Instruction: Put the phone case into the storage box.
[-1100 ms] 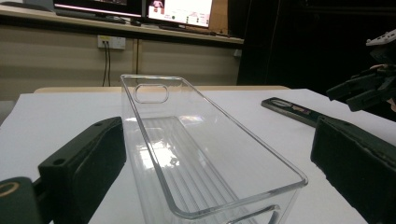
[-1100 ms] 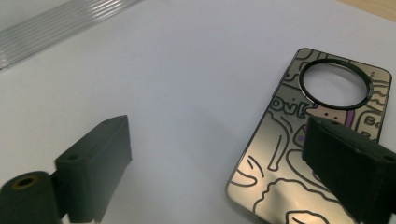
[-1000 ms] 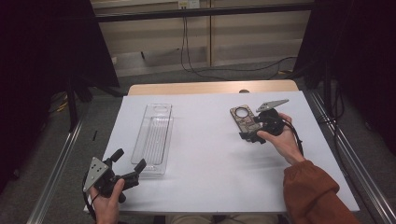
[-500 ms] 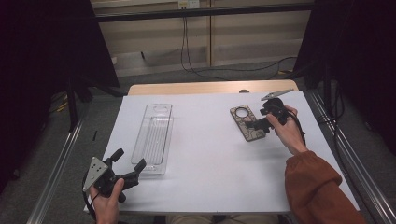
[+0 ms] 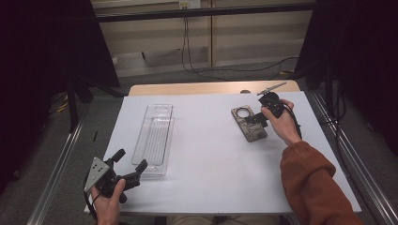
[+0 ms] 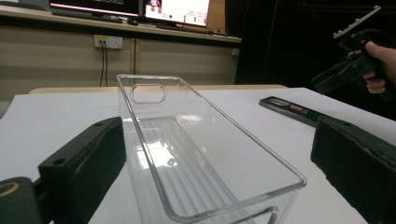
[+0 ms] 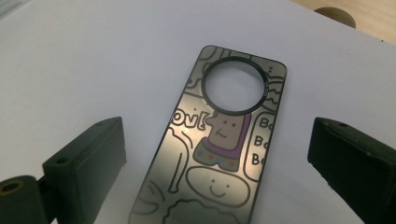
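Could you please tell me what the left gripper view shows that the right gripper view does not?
Left gripper view: a clear tray between its open claw, wall sockets and screens behind, and the right hand farther off.

Right gripper view: the cartoon drawings and round hole on the phone case, seen from above between its open claw.

Both: the phone case and the white table.
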A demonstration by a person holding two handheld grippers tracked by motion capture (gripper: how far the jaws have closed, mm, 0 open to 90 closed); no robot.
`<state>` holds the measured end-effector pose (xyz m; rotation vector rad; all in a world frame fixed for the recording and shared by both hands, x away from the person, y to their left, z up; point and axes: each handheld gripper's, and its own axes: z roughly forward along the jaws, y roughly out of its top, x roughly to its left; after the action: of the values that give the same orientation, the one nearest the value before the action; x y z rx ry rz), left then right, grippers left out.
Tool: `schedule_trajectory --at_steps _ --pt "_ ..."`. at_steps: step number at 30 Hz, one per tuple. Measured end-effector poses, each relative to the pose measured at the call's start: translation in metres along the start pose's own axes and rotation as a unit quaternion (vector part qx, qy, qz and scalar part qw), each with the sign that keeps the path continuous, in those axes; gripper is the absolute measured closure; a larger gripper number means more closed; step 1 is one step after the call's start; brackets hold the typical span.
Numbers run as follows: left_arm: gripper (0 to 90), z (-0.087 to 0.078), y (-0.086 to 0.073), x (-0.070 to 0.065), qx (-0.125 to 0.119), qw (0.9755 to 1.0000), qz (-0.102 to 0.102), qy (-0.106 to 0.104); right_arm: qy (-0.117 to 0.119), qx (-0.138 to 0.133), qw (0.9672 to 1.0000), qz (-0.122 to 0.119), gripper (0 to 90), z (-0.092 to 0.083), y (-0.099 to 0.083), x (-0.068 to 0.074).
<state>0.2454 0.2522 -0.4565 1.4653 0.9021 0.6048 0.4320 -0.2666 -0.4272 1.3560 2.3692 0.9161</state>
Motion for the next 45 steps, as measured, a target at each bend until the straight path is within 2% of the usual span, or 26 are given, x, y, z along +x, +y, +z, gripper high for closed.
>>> schedule_trajectory --at_steps 3,5,17,19,25,27,29,33,35,37,38,40,43,45 --pt "3.5 -0.001 0.0 0.0 0.002 1.0 0.001 0.0 0.009 0.033 0.9994 0.008 4.2 0.009 0.004 0.001" --pt "3.5 -0.001 0.0 0.001 0.0 1.0 -0.001 0.0 0.013 0.039 0.9992 -0.001 4.6 0.015 0.005 0.001" --pt "3.5 0.0 0.0 0.001 0.0 1.0 -0.001 0.002 0.0 0.104 0.9945 0.009 6.2 0.042 0.005 0.004" --pt "3.5 -0.001 0.0 0.001 -0.001 1.0 -0.002 -0.001 -0.001 0.099 0.995 0.01 5.8 0.045 0.005 0.004" --pt "3.5 -0.001 0.0 0.001 -0.001 1.0 -0.001 -0.001 -0.012 0.123 0.9923 0.01 3.8 0.05 0.008 0.006" --pt "3.5 -0.001 0.0 0.001 -0.001 1.0 -0.001 -0.002 -0.016 0.119 0.9927 0.01 3.6 0.053 0.007 0.006" --pt "3.4 -0.001 0.0 0.002 -0.001 1.0 -0.001 -0.002 -0.023 0.132 0.991 0.008 4.2 0.054 0.006 0.004" --pt "3.5 -0.002 0.0 0.002 -0.003 1.0 -0.006 -0.001 -0.027 0.137 0.9901 0.011 2.6 0.058 0.005 0.003" --pt "3.5 -0.002 0.0 0.002 -0.002 1.0 0.0 0.002 -0.029 0.131 0.9909 0.014 1.9 0.061 0.005 0.003" --pt "3.5 -0.002 0.0 0.002 -0.001 1.0 0.0 0.001 -0.034 0.142 0.9892 0.015 0.0 0.064 0.004 0.005" --pt "3.5 -0.002 0.0 0.002 -0.001 1.0 -0.001 0.0 -0.032 0.136 0.9901 0.009 0.0 0.066 0.004 0.005" --pt "3.5 -0.002 -0.001 0.003 -0.001 1.0 -0.001 0.0 -0.046 0.147 0.9881 0.007 0.0 0.067 0.005 0.008" --pt "3.5 -0.002 0.0 0.002 -0.002 1.0 -0.002 -0.001 -0.045 0.14 0.9891 0.007 0.0 0.068 0.004 0.008" --pt "3.5 -0.002 0.0 0.002 -0.002 1.0 0.0 0.0 -0.047 0.146 0.9881 0.009 0.0 0.068 0.005 0.008"
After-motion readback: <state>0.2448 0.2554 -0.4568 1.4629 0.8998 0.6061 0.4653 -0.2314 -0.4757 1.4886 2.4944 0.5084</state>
